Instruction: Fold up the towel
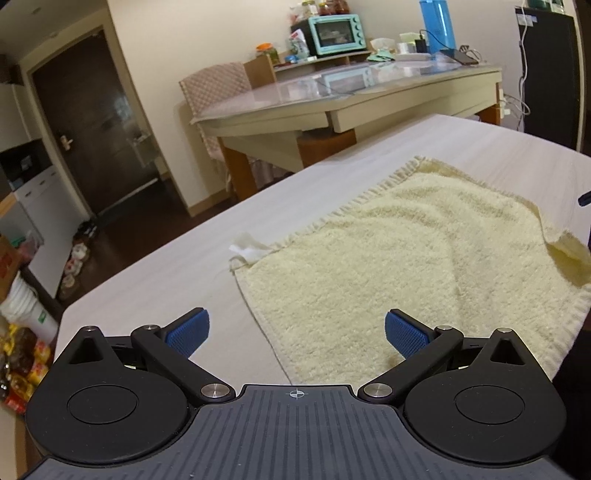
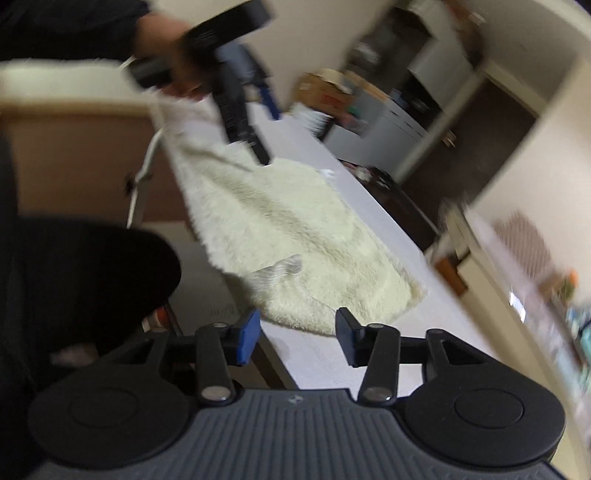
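- The pale yellow terry-cloth towel [image 1: 417, 258] is lying spread on the white wood-grain tabletop [image 1: 177, 273], mostly flat, with a small white label [image 1: 245, 249] sticking out at its near-left corner.
- Along its right edge, a flap of the towel is sitting folded up and over itself, making a soft ridge.
- The left gripper [image 1: 297, 334], black with blue ribbed pads, is hanging just above the towel's near edge with its jaws standing wide apart and nothing between them; one blue pad [image 1: 188, 332] is lying over bare table, the other over cloth.
- The right gripper [image 2: 295, 338] is also standing with its jaws apart and gripping nothing, hovering at the table's edge just beside the nearest corner of the towel [image 2: 280, 236].
- The right wrist view is heavily blurred; in it, the left gripper [image 2: 264, 122] is showing at the far end of the towel, held in a hand with a dark sleeve.
- Beyond the work surface, a glass-topped beige dining table [image 1: 369, 110] is carrying a mint-green toaster oven [image 1: 338, 33] and a blue water bottle [image 1: 436, 26], with a checked-cover chair [image 1: 218, 88] beside it.
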Demonstrator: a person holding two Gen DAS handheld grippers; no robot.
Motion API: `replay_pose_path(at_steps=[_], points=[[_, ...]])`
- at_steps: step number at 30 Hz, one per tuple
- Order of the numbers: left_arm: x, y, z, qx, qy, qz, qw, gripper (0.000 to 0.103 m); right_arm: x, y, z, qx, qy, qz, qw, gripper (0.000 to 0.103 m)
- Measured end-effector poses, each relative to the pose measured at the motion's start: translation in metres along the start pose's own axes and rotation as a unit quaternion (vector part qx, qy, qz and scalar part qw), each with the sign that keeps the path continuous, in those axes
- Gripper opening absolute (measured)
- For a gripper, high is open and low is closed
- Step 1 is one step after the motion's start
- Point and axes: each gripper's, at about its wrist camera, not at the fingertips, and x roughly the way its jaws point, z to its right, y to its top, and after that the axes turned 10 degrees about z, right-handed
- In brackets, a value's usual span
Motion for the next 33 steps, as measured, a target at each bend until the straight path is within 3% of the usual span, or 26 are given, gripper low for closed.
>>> replay_pose_path(at_steps=[3,8,14,16,19,26,31,33], points=[[-0.004,0.011,0.011,-0.007,-0.008,0.008,0.9999,0.103,0.005,0.004,0.006,-0.021,0.013,0.003,1.0,0.053],[-0.003,0.031,0.061,0.046,-0.05,0.031,0.9972,0.103,0.011,0.006,0.013,-0.04,0.026,0.008,0.999,0.064],[0.018,0.035,0.124,0.122,-0.114,0.03,0.9854,0.103,0.005,-0.007,0.008,-0.032,0.031,0.003,0.999,0.064],[0.02,0.038,0.138,0.113,-0.154,0.043,0.9807,0.103,0.001,-0.011,0.008,-0.024,0.035,0.003,0.999,0.064],[0.016,0.047,0.131,0.06,-0.197,0.075,0.9758,0.103,-0.005,-0.015,0.008,-0.015,0.037,0.008,0.999,0.064],[0.014,0.039,0.095,0.053,-0.128,0.052,0.9889,0.103,-0.001,-0.016,-0.001,-0.07,0.035,0.015,0.997,0.062],[-0.008,0.023,0.059,0.035,-0.074,0.032,0.9961,0.103,0.004,-0.016,-0.017,-0.137,0.036,0.025,0.99,0.048],[-0.018,0.017,0.044,0.03,-0.052,0.026,0.9979,0.103,0.004,-0.016,-0.022,-0.15,0.035,0.027,0.988,0.036]])
